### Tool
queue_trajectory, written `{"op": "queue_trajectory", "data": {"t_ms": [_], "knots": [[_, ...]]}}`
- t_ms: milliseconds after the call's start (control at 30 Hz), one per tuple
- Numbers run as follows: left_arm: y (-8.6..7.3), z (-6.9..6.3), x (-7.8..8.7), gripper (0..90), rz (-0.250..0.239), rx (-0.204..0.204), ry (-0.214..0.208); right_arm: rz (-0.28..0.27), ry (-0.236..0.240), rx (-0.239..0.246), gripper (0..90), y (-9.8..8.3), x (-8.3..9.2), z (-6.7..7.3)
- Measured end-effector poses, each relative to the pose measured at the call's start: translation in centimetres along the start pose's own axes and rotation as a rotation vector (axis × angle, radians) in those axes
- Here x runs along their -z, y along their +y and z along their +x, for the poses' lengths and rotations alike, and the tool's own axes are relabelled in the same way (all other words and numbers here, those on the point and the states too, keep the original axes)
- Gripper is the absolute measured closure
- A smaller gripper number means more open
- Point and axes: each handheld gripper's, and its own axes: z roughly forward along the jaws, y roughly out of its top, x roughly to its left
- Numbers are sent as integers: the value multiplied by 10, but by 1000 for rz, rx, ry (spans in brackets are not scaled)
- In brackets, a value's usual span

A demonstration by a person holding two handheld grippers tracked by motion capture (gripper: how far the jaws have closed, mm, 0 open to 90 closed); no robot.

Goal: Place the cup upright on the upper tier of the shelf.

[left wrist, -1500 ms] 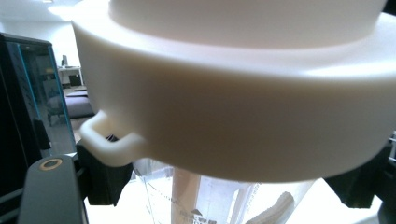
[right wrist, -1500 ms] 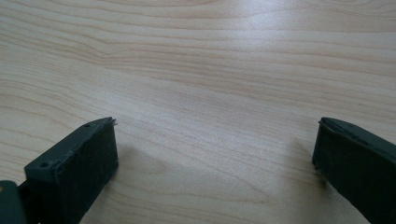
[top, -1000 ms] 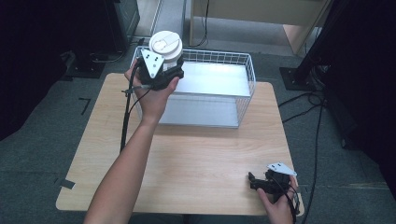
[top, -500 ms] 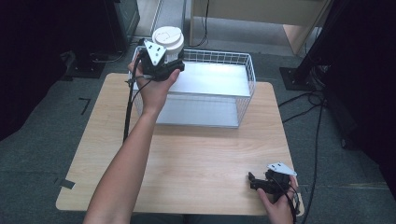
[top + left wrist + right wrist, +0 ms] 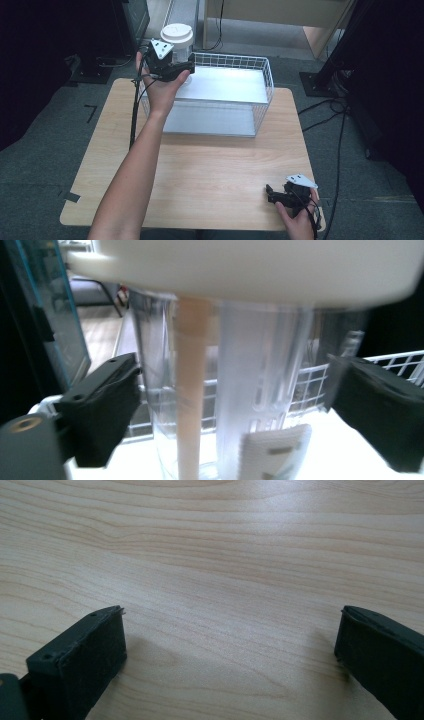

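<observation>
Up close, left gripper point(image 5: 235, 405) jaws clamp clear cup point(image 5: 240, 390); right gripper point(image 5: 230, 665) jaws apart.

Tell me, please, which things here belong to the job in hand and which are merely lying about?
In the job, as it looks:
- left tongs, jaws on either side of the cup
- clear plastic cup with white lid, held above the basket's left rear corner
- white wire basket

Merely about:
- right tongs, open, resting low over the wooden table
- cables on the floor

a white wire basket point(image 5: 260, 95) sits on the far half of a light wooden table point(image 5: 200, 175).
</observation>
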Motion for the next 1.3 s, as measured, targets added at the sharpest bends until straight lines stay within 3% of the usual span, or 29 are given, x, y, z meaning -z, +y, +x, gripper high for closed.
{"op": "queue_trajectory", "data": {"t_ms": [67,300,500,767,1300], "knots": [[0,2,3,0,-9,15,-4,0,0,0,0,0,0,0],[-6,6,14,0,2,-3,-16,1,0,1,0,0,0,0],[-22,10,20,0,39,-31,-29,1,0,1,0,0,0,0],[-42,9,35,0,45,-69,-43,1,0,0,0,0,0,0],[-84,8,91,0,44,-89,-86,0,4,8,0,1,-1,-1]]}}
